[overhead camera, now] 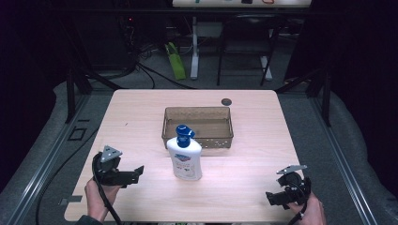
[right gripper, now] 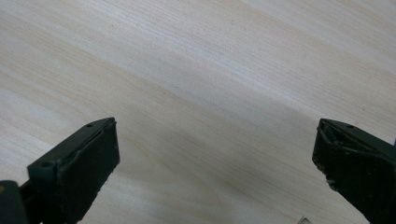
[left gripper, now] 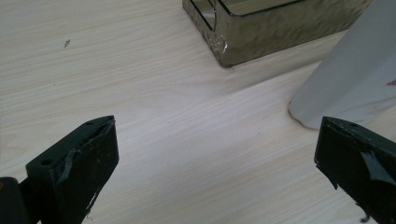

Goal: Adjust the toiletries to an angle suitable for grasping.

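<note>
A white pump bottle [overhead camera: 186, 157] with a blue cap stands upright on the wooden table [overhead camera: 141, 117], just in front of a brown translucent basket [overhead camera: 198, 125]. My left gripper [overhead camera: 136, 174] rests near the table's front left, open, its jaws pointing right toward the bottle. In the left gripper view the bottle's white base [left gripper: 348, 79] stands just beyond the right jaw, and the basket's corner [left gripper: 261, 32] lies ahead. My right gripper [overhead camera: 273, 198] sits at the front right, open, with bare wood between its jaws [right gripper: 215, 158].
A small dark round spot [overhead camera: 226, 101] marks the table behind the basket. Beyond the far edge stand desk legs [overhead camera: 194, 47], cables and a green object [overhead camera: 175, 61] on the floor. Black frame rails [overhead camera: 75, 89] flank the table.
</note>
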Tool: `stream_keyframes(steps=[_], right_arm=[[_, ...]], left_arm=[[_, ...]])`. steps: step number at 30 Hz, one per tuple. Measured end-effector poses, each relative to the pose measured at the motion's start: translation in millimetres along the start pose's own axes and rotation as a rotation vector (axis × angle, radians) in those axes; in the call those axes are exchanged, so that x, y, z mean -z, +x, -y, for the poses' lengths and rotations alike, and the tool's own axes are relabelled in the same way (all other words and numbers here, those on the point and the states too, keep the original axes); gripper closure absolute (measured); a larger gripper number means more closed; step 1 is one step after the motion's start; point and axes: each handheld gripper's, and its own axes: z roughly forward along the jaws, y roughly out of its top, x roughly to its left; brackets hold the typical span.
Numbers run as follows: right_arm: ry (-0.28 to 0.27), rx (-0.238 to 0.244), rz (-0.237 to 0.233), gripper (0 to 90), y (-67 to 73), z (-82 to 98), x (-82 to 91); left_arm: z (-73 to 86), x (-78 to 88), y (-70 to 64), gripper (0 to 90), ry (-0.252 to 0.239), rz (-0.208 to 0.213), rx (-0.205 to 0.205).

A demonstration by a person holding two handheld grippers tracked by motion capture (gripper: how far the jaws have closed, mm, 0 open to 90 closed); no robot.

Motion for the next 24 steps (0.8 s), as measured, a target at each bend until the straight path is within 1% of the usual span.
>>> stream_keyframes(steps=[1, 4, 6, 9, 11, 19, 23, 24], right_arm=[[-0.001, -0.001, -0.002, 0.0, 0.0, -0.2, -0.1], [0.000, 0.000, -0.003, 0.0, -0.8, -0.1, 0.1], [-0.005, -0.005, -0.002, 0.0, -1.6, 0.6, 1.2], [-0.010, -0.010, -0.002, 0.0, -2.5, 0.4, 1.9], [-0.006, -0.006, -0.005, 0.0, -1.8, 0.2, 1.4], [0.001, 0.003, -0.018, 0.1, 0.9, -1.1, -0.3], [0.003, 0.011, -0.023, 0.4, 2.9, -2.1, 0.0], [0.003, 0.012, -0.024, 0.4, 3.3, -2.3, -0.3]], left_arm=[[-2.1, -0.5, -3.4, 0.0, -0.007, 0.002, -0.005], [-7.2, -1.0, -12.0, 0.0, -0.008, 0.013, -0.022], [-11.2, -1.1, -18.3, 0.0, -0.023, 0.026, -0.032], [-16.1, -2.2, -28.5, 0.0, -0.035, 0.053, -0.060], [-18.6, -3.5, -34.6, 0.0, -0.039, 0.059, -0.077], [-27.8, -12.0, -54.0, 0.0, -0.058, 0.107, -0.130], [-31.7, -17.6, -62.4, 0.0, -0.054, 0.111, -0.159], [-32.1, -18.5, -63.5, 0.0, -0.053, 0.111, -0.159]])
